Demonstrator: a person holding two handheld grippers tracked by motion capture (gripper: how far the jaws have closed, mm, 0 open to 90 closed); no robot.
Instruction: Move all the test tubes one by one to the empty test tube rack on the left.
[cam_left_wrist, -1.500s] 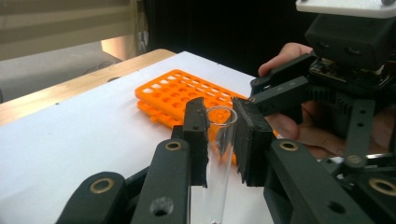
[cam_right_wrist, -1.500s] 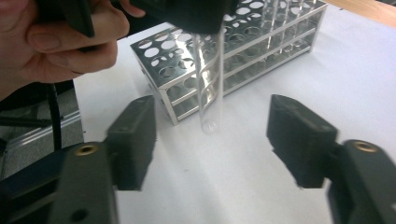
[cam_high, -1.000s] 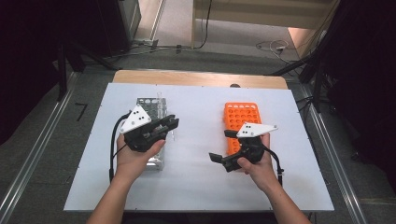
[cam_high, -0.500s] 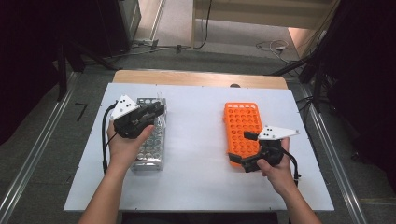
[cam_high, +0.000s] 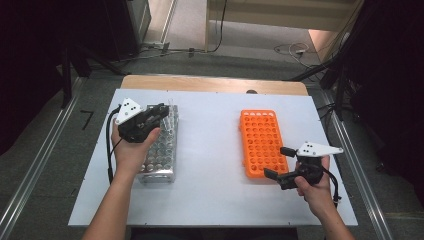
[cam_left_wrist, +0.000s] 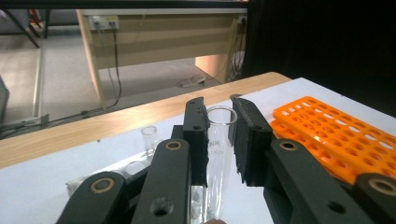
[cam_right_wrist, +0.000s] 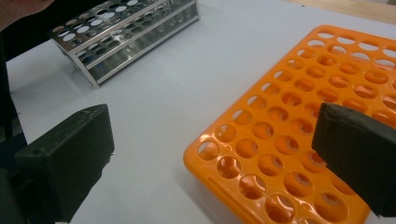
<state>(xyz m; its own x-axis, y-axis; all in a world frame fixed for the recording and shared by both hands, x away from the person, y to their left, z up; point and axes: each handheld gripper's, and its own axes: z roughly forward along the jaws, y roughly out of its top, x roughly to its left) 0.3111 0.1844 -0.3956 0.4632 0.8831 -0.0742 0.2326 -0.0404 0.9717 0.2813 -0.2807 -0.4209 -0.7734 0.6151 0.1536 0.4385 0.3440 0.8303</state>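
Two racks on the white table, one gripper working each side.

Nearest, bottom right in the high view: right gripper held low just off the near right corner of the orange tube rack. Jaws stand wide apart, nothing between them. From its own view the two black pads frame the rack's near corner; holes all look empty from here.

Farther, left side: left gripper over the far end of the metal tube rack. Left gripper view shows the jaws closed in on a clear glass test tube, pads on either side just below the open rim. Contact on the right pad hard to confirm, but jaws read as clamped. Tube upright, its lower part hidden behind the gripper's arms; cannot tell whether the bottom is seated in the metal rack or just above it. A second glass tube stands in the rack behind.

Beyond: wooden table edge, then grey floor with cables.

Handling judgement:
- Tube is thin glass, light, stiff, smooth. Will slip if gripped loosely, crack if squeezed hard.
- Best hold is where it sits now, upper wall just under the rim, pads flat on opposite sides.
- Keep it vertical while carrying across; orange rack holes are snug, so a tilted entry risks chipping the base.
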